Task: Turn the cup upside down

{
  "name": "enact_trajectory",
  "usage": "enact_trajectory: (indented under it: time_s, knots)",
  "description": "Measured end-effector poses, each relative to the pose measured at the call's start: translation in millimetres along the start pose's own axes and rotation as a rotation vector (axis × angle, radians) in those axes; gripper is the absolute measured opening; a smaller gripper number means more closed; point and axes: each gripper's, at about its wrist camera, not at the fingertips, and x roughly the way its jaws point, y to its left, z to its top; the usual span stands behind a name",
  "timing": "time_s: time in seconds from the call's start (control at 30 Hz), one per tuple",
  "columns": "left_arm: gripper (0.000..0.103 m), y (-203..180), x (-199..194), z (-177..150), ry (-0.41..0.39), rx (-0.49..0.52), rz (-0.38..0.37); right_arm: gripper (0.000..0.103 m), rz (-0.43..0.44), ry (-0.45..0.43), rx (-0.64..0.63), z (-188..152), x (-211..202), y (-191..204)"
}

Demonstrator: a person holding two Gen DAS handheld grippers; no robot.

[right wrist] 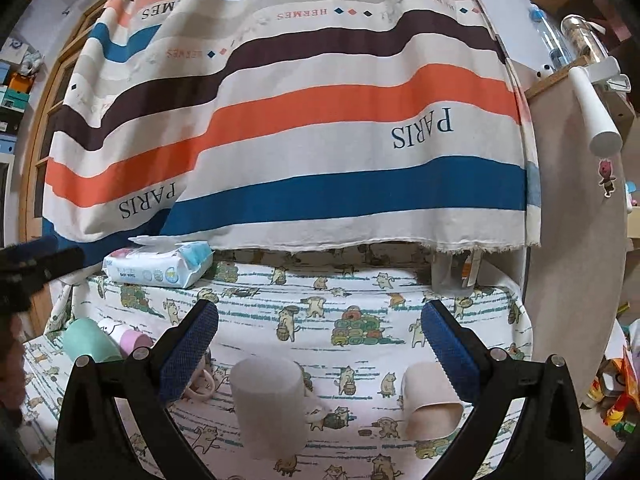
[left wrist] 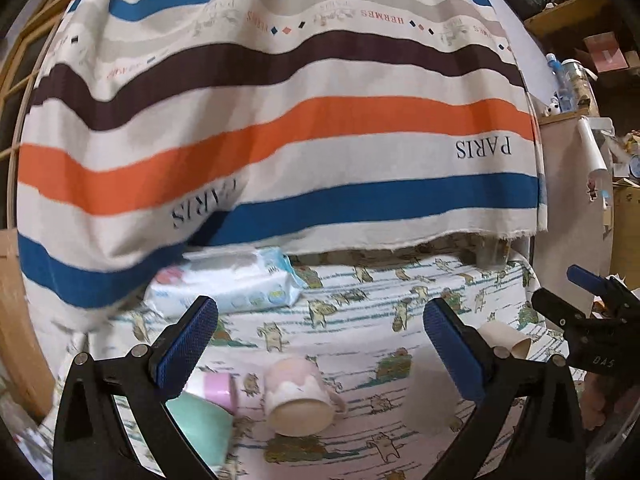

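A cat-printed cloth (right wrist: 352,280) covers the whole surface, and a pack of wet wipes (right wrist: 160,266) lies flat at its far left corner, just under the hem of the striped hanging fabric (right wrist: 304,128). At the near left, a mint-green cup (right wrist: 86,340) and a white-and-lilac cup (right wrist: 128,338) lie close together on their sides, and beside them in the left wrist view a pink-and-white mug (left wrist: 298,400) is tipped over with its mouth toward the camera. Nearer the middle a pale cup (right wrist: 266,404) stands upside down, a beige cup (right wrist: 430,404) lies on its side just to its right, and a clear container (right wrist: 452,276) stands at the far right edge.
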Motion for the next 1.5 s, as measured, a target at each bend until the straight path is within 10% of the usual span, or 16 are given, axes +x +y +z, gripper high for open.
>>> enact_trajectory:
  time_s: [0.63, 0.87, 1.5]
  knots:
    - [0.102, -19.5, 42.1, -71.9, 0.1, -0.016, 0.002, 0.102, -0.018, 0.059, 0.001, -50.9, 27.9, -2.5]
    - [0.102, -15.5, 65.6, -85.0, 0.219, -0.039, 0.029, 0.102, 0.016, 0.245, 0.004, -65.2, 54.4, 0.9]
    - [0.102, -14.2, 64.4, -85.6, 0.209, -0.037, 0.035, 0.102, 0.001, 0.251, 0.004, -66.9, 56.4, -0.6]
